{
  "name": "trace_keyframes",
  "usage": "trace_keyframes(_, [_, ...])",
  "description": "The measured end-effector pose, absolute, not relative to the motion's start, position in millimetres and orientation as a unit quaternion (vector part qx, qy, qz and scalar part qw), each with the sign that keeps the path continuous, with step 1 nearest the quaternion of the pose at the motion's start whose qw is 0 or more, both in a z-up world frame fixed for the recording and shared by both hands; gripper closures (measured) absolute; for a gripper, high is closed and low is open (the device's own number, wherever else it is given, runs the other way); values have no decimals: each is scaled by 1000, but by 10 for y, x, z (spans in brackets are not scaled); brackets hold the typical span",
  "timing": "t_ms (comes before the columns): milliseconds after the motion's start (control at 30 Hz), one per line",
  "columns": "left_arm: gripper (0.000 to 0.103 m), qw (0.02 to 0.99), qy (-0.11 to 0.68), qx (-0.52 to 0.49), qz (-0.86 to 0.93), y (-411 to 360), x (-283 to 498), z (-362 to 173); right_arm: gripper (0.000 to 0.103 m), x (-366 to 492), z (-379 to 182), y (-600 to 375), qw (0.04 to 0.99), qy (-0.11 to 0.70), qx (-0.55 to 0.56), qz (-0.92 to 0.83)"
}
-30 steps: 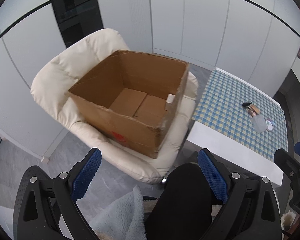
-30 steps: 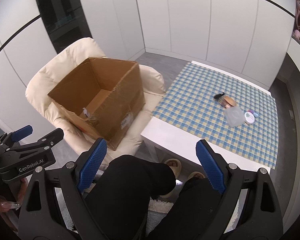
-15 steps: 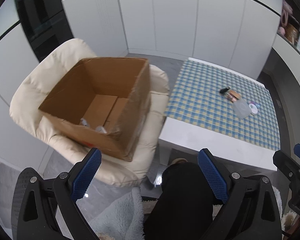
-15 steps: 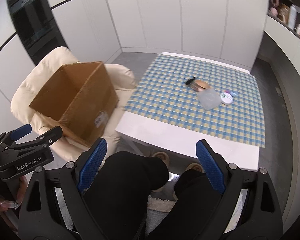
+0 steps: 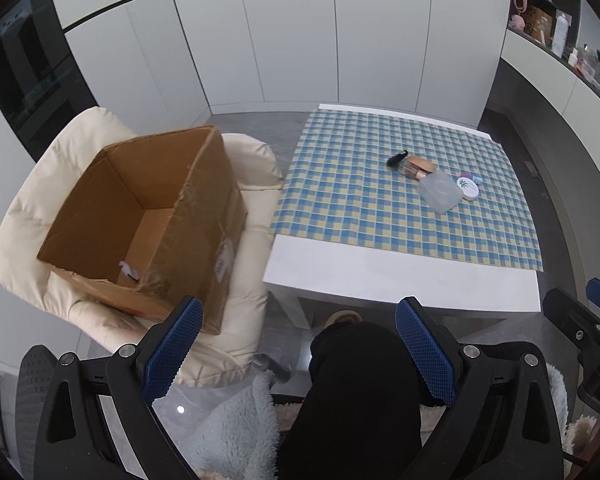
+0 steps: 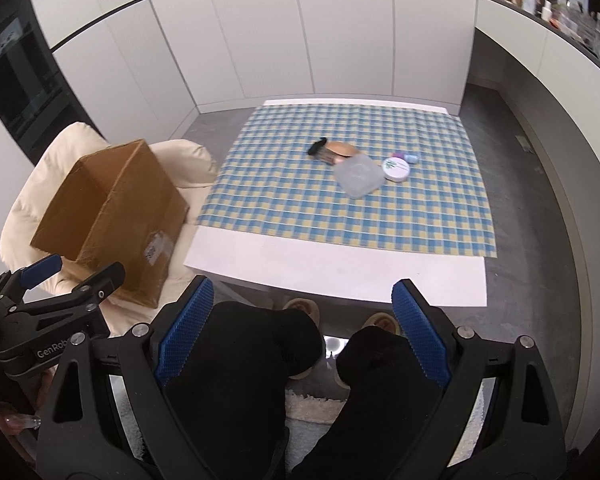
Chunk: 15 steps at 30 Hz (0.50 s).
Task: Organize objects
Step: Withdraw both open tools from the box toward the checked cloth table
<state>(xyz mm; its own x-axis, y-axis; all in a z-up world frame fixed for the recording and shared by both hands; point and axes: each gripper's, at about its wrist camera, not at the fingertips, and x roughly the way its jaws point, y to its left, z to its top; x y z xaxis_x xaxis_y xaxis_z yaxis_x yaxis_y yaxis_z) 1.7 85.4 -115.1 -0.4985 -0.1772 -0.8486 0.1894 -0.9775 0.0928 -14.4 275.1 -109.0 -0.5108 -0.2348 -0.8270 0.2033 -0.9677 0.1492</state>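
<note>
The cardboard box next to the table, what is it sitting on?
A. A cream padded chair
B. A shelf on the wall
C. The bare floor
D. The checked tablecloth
A. The cardboard box rests on the seat of a cream padded chair, whose cushion shows around it, beside the table rather than on its checked tablecloth.

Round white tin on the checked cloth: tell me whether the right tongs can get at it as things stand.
Probably yes. The round white tin lies on top of the checked cloth, with only the clear plastic case touching its left side. The right tongs stand open and empty, well short of it.
</note>
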Motion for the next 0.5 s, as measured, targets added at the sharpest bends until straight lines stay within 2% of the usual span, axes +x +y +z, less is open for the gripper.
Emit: trace_keyframes(500, [5,95,11,509,-856,940,-380,-1491,10,-426,-1500,3013,94,-36,507,-856])
